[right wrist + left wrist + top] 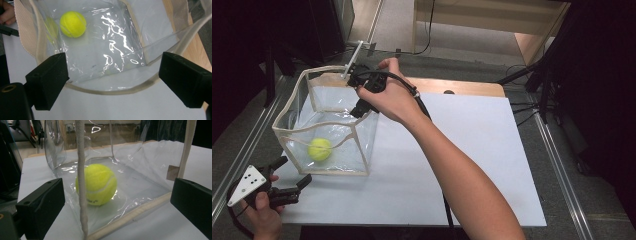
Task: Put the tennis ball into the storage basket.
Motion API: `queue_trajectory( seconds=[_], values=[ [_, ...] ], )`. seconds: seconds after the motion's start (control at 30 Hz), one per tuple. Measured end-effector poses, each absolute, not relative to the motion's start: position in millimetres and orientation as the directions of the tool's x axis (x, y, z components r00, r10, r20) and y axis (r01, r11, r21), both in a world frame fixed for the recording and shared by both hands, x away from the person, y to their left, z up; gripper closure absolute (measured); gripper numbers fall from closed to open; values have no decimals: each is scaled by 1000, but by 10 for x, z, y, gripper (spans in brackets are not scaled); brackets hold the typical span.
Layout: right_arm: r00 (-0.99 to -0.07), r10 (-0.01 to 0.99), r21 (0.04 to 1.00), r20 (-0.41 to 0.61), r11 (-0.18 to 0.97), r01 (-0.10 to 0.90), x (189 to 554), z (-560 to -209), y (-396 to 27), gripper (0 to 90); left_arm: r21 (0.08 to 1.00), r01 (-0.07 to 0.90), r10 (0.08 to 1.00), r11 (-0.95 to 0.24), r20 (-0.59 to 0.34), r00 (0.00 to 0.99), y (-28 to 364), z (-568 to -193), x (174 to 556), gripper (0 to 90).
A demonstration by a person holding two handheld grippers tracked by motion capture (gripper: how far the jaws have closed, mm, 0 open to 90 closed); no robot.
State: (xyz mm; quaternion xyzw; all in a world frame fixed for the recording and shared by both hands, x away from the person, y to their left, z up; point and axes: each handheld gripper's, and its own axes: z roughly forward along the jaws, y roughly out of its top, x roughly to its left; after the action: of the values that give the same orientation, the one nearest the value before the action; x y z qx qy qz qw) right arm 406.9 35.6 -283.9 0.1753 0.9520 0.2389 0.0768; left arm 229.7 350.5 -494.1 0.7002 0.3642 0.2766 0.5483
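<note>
**Yellow-green ball sits inside a clear bag**

Yellow-green felt marks the tennis ball [320,149], which rests on the floor of a clear plastic bag [362,142] at the left centre of the high view. At the lower left corner of that view, a hand [262,217] holds the left gripper [295,172] just outside the bag's near corner, its jaws spread apart with nothing between them. In the left gripper view the ball [97,184] lies at the middle of the frame behind the transparent wall, with a cream seam [81,180] running down in front of it.

Moving right, the bag stands open on a white board [472,150], its cream-trimmed rim [287,107] held in a rough square. Above the bag's far right edge, in the upper middle of the high view, the other hand [392,97] holds the right gripper [361,109], pointing down into the opening. In the right gripper view its jaws stand released and wide, with the bag's rim [105,91] curving between them but not pressed by either pad; the ball [73,24] lies at the upper left of that frame, well apart from the jaws.
</note>
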Motion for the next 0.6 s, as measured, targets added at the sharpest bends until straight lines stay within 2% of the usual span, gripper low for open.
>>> queue_trajectory(
  seconds=[0.17,0.2,0.23,0.6],
  values=[
    [-922,383,493,-54,813,309,4050,-2839,265,77,970,205,813,-132,-13,582,3504,-4943,2298,0],
    [-921,386,492,-49,812,314,4045,-2836,246,18,970,204,813,-131,-13,582,3503,-4944,2298,0],
    [-924,380,491,-52,815,307,4048,-2841,229,0,970,205,813,-130,-14,582,3503,-4944,2298,0],
    [-919,392,490,-50,811,319,4008,-2900,41,0,970,204,813,-130,-13,582,3505,-4945,2298,0]
  ],
)
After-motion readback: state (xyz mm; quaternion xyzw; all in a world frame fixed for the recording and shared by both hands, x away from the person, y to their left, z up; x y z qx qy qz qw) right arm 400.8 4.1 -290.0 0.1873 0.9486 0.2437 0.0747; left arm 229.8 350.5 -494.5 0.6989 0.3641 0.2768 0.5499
